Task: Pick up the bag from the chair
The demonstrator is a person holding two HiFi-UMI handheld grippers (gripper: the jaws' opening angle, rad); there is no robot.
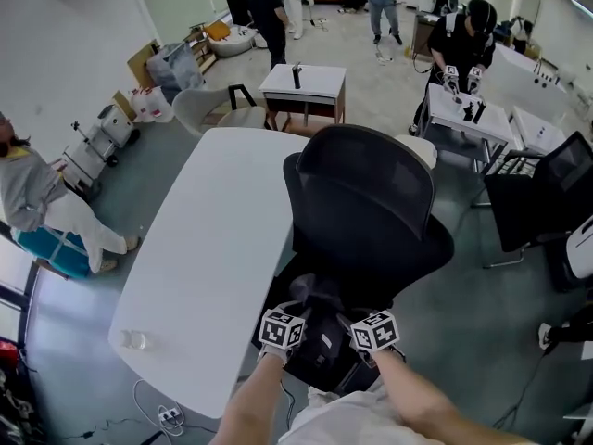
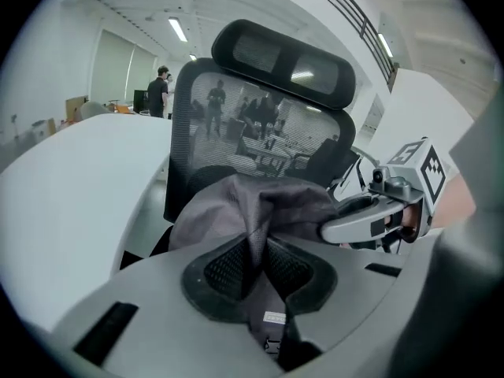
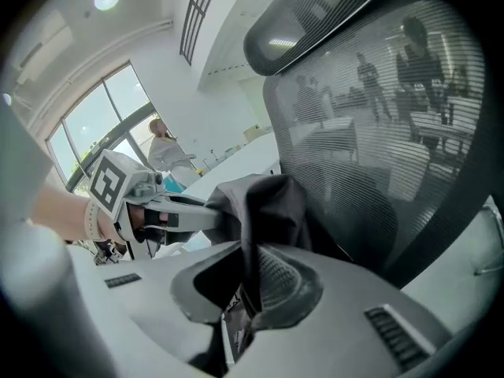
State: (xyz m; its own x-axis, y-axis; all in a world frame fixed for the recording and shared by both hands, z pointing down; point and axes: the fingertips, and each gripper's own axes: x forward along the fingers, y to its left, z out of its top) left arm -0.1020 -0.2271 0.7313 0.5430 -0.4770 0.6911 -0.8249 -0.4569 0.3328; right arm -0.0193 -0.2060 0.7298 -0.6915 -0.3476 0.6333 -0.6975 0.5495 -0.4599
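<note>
A dark grey fabric bag [image 1: 320,336] hangs bunched in front of the black mesh office chair [image 1: 366,202], low in the head view. My left gripper [image 1: 298,315] is shut on a fold of the bag [image 2: 260,211]; the cloth runs down between its jaws. My right gripper [image 1: 345,318] is shut on the bag [image 3: 264,207] from the other side. Each gripper shows in the other's view: the right gripper [image 2: 335,228] at the right, the left gripper [image 3: 213,215] at the left. The chair's mesh back [image 2: 260,124] and the chair back [image 3: 378,124] rise just behind the bag.
A long white table [image 1: 204,258] lies along the chair's left, with a small clear object [image 1: 134,339] near its front corner. Cables and a power strip [image 1: 167,417] lie on the floor below. Another black chair [image 1: 547,193] stands to the right. Several people stand or sit around the room.
</note>
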